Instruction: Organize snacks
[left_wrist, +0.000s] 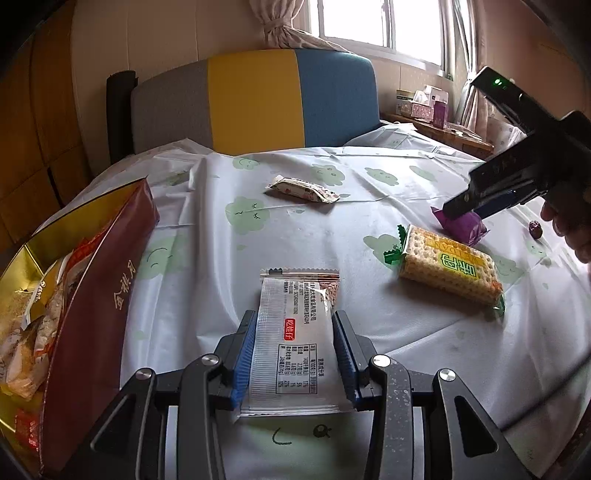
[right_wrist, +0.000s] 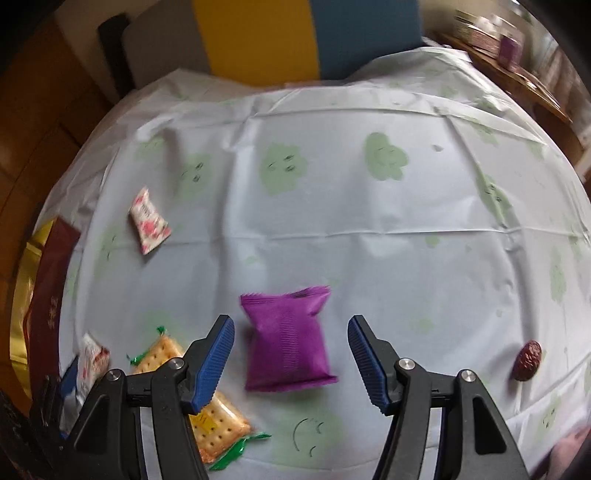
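The left tongs (left_wrist: 295, 354) point slanting down over the desk (left_wrist: 369, 192) and squeeze a white snack packet (left_wrist: 295, 347) tight between their blue pads, beside the red gift box (left_wrist: 92, 295) full of snacks. The right tongs (right_wrist: 291, 354) point steeply down with their pads wide apart, and the purple snack packet (right_wrist: 288, 339) lies flat between them, not touched. A cracker pack (left_wrist: 450, 266) lies close by.

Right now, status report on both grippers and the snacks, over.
Left gripper shut on white packet. Right gripper open, straddling purple packet. Cracker pack beside it, not blocking.
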